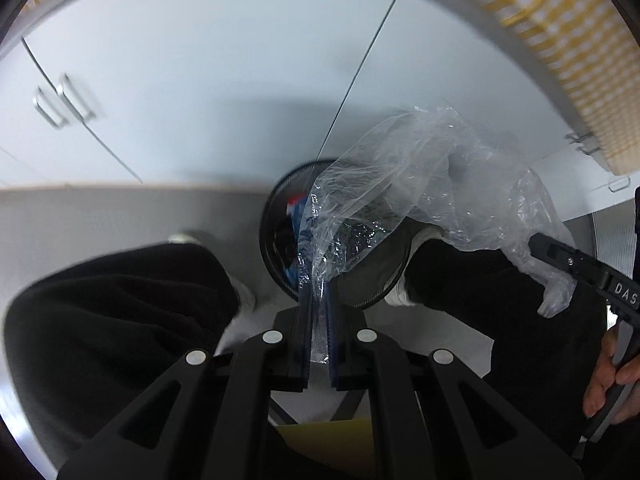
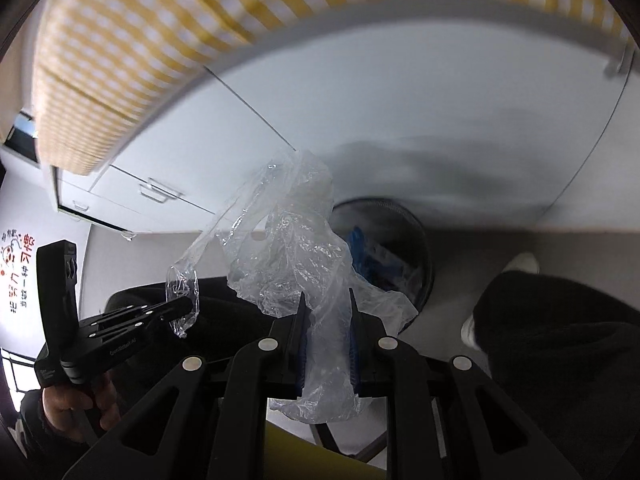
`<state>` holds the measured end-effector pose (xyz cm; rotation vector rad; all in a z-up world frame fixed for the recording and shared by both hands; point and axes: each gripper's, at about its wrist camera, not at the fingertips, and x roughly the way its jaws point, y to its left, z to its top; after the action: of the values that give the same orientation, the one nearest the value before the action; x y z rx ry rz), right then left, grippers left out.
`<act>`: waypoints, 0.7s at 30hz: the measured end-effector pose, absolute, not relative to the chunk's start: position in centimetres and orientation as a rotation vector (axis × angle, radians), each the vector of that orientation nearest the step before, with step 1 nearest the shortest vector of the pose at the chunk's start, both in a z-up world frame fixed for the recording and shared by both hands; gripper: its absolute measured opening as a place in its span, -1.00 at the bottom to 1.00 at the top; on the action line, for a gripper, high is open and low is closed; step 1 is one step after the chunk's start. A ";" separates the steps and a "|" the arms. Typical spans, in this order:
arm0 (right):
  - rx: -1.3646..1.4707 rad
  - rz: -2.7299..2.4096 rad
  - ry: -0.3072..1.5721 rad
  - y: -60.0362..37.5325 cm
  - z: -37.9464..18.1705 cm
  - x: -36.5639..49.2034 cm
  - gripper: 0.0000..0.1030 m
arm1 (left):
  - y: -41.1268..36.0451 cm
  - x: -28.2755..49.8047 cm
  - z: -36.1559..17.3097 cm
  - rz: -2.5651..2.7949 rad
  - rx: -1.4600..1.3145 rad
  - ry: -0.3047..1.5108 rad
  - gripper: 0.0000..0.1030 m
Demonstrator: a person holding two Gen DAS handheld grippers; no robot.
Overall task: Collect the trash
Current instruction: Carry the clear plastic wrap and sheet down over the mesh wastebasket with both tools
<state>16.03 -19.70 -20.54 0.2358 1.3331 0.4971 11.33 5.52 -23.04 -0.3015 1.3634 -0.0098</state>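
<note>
White cabinets (image 1: 192,92) fill twelve o'clock; a black mesh bin (image 1: 276,240) stands on the floor between the person's feet, trash already inside. A clear plastic bag (image 1: 432,168) hangs stretched over it. Left claw (image 1: 319,312) is clenched on one edge, right claw (image 2: 327,320) clamped on a bunched fold. Best: centre the bag above the rim, lower, release both together.
</note>
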 end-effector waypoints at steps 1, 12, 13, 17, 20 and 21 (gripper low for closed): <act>0.242 0.488 1.355 -19.6 -21.5 16.5 -0.61 | 5.7 11.8 -24.1 -0.007 -0.316 1.392 -0.86; 0.225 0.417 1.498 -17.7 -28.3 18.7 -0.59 | 4.8 15.3 -30.4 0.052 -0.331 1.532 -0.86; 0.223 0.408 1.506 -17.7 -28.8 18.9 -0.59 | 4.5 15.7 -31.0 0.052 -0.335 1.546 -0.86; 0.228 0.363 1.543 -16.9 -30.5 19.7 -0.57 | 4.5 16.7 -33.4 0.055 -0.378 1.598 -0.86; 0.220 0.326 1.577 -16.2 -31.8 20.2 -0.56 | 4.4 17.4 -35.0 0.073 -0.394 1.615 -0.86; 0.219 0.318 1.591 -16.2 -32.3 20.5 -0.56 | 4.3 17.7 -35.7 0.079 -0.400 1.627 -0.86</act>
<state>20.53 -16.21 -32.35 0.2192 1.5909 0.3180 17.71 4.33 -35.69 -0.3995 1.6271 0.0788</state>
